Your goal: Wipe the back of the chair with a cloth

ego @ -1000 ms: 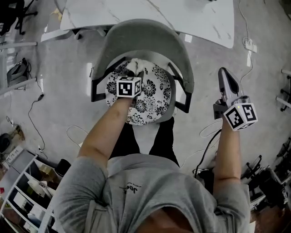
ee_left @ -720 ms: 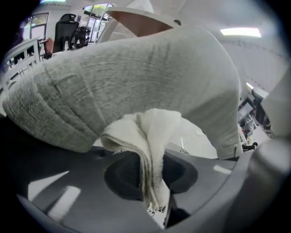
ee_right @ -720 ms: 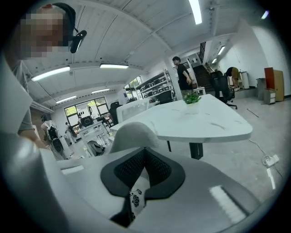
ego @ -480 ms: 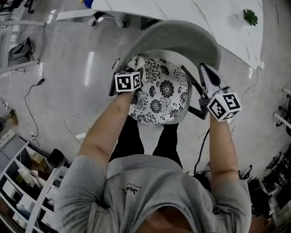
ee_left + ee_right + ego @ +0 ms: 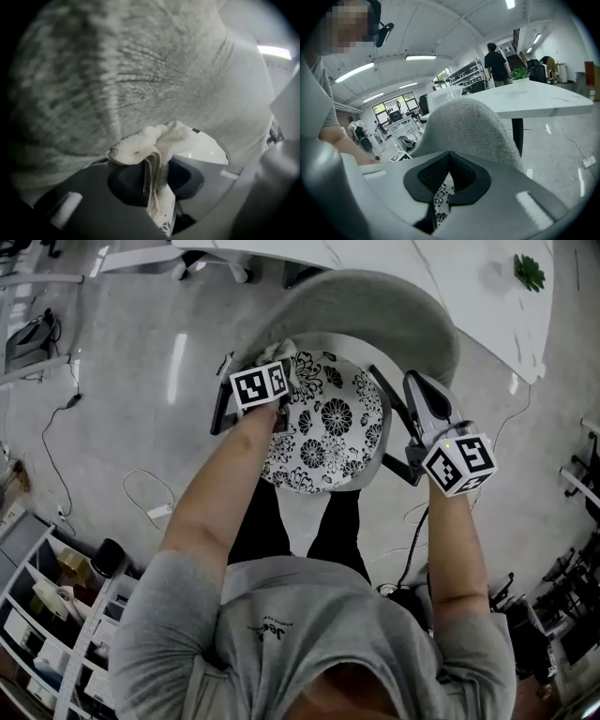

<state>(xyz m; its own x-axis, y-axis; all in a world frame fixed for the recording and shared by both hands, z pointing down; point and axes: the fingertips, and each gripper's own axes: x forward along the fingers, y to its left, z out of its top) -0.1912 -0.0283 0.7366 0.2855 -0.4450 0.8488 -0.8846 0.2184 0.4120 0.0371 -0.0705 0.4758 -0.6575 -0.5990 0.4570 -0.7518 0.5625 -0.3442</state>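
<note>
My left gripper (image 5: 154,176) pinches the white cloth (image 5: 150,140) against the grey chair back (image 5: 140,70), filling the frame's top. My right gripper (image 5: 449,183) is closed, empty.

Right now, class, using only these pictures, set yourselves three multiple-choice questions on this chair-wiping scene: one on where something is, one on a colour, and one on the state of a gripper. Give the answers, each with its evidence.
1. Where is the cloth?
A. In the left gripper, up at the chair back
B. On the table
C. On the floor

2. What does the seat cushion look like?
A. Plain grey
B. White with black flowers
C. Striped

3. How do the right gripper jaws stand?
A. Wide apart
B. Closed on the cloth
C. Together, holding nothing

Answers:
1 A: the left gripper view shows the cloth pinched between the jaws, against the grey fabric.
2 B: the head view shows dark flowers on white.
3 C: the right gripper view shows its pads meeting with nothing between them.
</note>
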